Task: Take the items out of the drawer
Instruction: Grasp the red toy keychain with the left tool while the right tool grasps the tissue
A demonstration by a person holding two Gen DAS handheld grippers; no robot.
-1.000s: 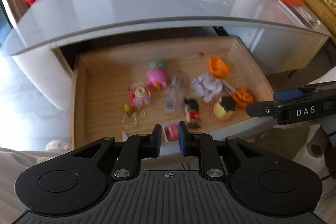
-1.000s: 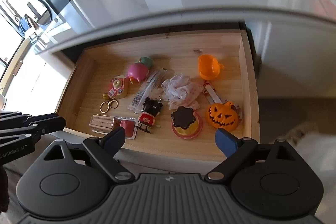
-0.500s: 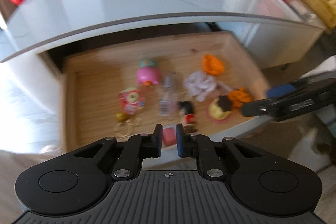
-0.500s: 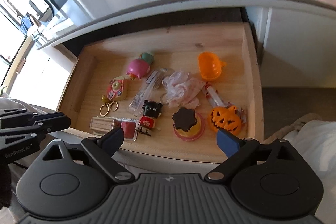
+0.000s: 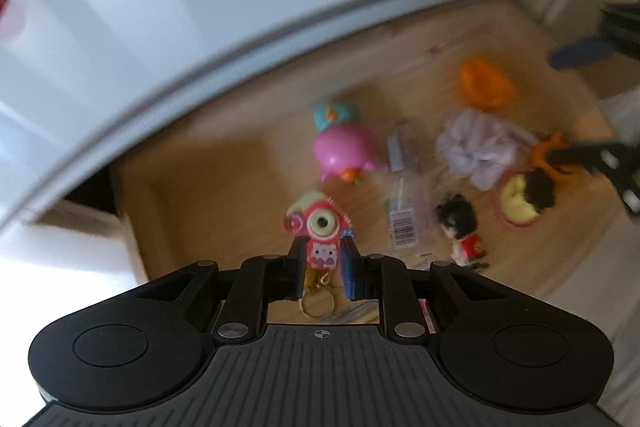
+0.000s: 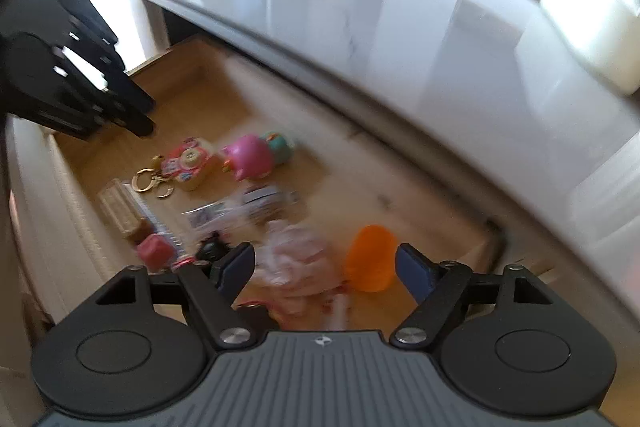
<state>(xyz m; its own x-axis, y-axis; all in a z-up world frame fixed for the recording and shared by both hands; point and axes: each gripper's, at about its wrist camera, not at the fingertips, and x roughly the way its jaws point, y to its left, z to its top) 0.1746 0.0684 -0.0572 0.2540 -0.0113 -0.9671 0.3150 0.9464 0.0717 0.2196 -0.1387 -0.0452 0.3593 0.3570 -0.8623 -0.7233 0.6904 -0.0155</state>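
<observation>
The wooden drawer (image 5: 138, 223) stands pulled out under a grey counter. My left gripper (image 5: 323, 251) points steeply down over the pink camera keychain (image 5: 320, 227), which shows between its narrow, opening jaws. In the right wrist view the left gripper (image 6: 136, 115) hangs above and left of the keychain (image 6: 188, 163), apart from it. My right gripper (image 6: 324, 259) is wide but closing over a white frilly cloth (image 6: 292, 259) and an orange cup (image 6: 370, 259); its pads touch neither. A pink pig toy (image 5: 344, 151) lies behind the keychain.
The grey counter (image 6: 360, 7) overhangs the drawer's back. Also in the drawer lie a mouse figure (image 5: 460, 227), a pudding toy (image 5: 520, 199), an orange pumpkin (image 5: 548, 151), a barcoded clear packet (image 5: 404, 227), a pink block (image 6: 154, 251) and a beige box (image 6: 120, 211).
Both grippers dropped closer to the drawer. The left one shifted left over the camera keychain. The right one rolled and moved toward the cloth and orange cup, its jaws narrowing.
</observation>
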